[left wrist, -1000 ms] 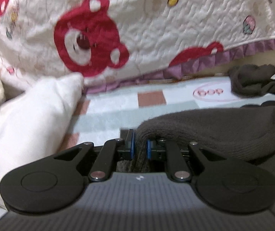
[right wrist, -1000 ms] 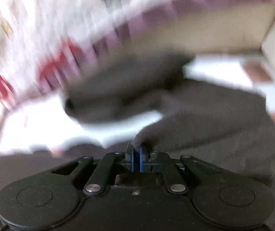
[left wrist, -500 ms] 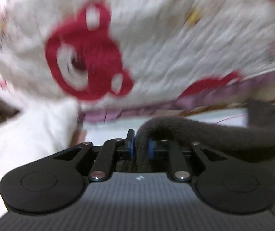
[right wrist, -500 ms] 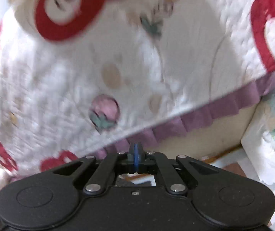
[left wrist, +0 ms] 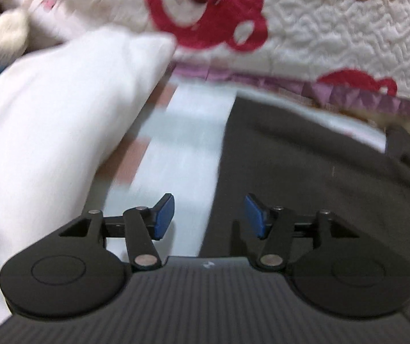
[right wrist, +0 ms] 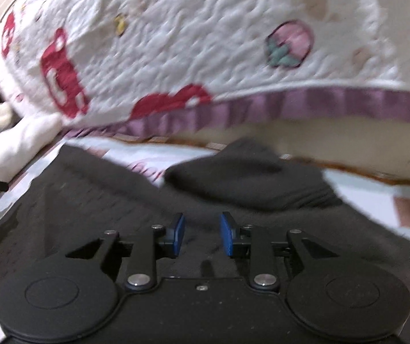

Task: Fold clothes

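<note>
Blue pads, left gripper (left wrist: 209, 215): spread wide and empty, poised over the left edge of the dark garment, one pad above the pale mat, the other above the knit
Blue pads, right gripper (right wrist: 202, 236): parted with a narrower gap, nothing between them, low over the middle of the garment
Dark grey knit garment (right wrist: 96, 200): lies spread flat on the mat; a folded-over lump (right wrist: 251, 175) sits on its far part, towards the quilt
Mat (left wrist: 182, 149): pale blue and white with pinkish squares, carrying the garment; bare strip shows along the garment's left edge
White pillow (left wrist: 47, 120): on the mat's left side, just beside that bare strip
Quilt (left wrist: 334, 28): white, red bear print, purple frill, hanging over the mat's far edge
Plush toy (left wrist: 4, 28): blurred, at the far left corner
</note>
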Demonstrator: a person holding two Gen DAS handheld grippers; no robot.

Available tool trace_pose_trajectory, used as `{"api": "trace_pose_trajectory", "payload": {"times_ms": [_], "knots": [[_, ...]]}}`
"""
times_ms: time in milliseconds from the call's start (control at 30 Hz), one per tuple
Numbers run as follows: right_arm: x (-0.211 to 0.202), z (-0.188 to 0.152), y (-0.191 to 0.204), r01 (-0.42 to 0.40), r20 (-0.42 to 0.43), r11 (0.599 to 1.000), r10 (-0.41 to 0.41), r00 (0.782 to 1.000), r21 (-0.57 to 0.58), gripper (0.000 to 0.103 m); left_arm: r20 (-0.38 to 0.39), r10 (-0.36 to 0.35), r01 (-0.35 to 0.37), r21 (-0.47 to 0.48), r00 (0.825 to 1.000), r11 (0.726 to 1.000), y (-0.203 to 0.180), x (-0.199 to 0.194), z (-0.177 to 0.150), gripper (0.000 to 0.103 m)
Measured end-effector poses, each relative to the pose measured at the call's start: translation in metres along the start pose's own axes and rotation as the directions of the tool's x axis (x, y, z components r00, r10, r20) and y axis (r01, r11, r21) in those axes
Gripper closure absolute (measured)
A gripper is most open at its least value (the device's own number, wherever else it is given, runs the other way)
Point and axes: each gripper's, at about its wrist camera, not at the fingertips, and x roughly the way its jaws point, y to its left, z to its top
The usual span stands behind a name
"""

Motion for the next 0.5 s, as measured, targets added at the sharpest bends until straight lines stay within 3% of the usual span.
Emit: {"api": "trace_pose_trajectory", "payload": {"times_ms": [133,233,300,400,500], "knots": [[-0.002,-0.013,0.032,-0.065,-0.041,0.997,0.063,0.997,-0.032,0.071,-0.109,-0.077,0.069,-0.082,0.991,0.994,0.016,-0.019,-0.04,0.04],[-0.008,-0.029,0.064,-0.122,-0.092,0.987,0.113,0.989,-0.102,0.069,-0.132,-0.125,0.106,-0.141,0.983,0.984,0.026,-0.035,-0.061,0.039],[-0.012,-0.042,0.086,-0.159,-0.131,0.972,0.138,0.982,-0.171,0.068,-0.142,-0.153,0.126,-0.179,0.978,0.976,0.033,-0.045,-0.074,0.033],[-0.013,-0.059,0.114,-0.195,-0.176,0.941,0.15,0.973,-0.276,0.064,-0.167,-0.251,0.193,-0.301,0.953,0.934,0.047,-0.044,-0.085,0.033],[-0.015,-0.075,0.142,-0.232,-0.221,0.897,0.156,0.963,-0.375,0.057,-0.185,-0.346,0.24,-0.432,0.92,0.869,0.055,-0.031,-0.092,0.033]]}}
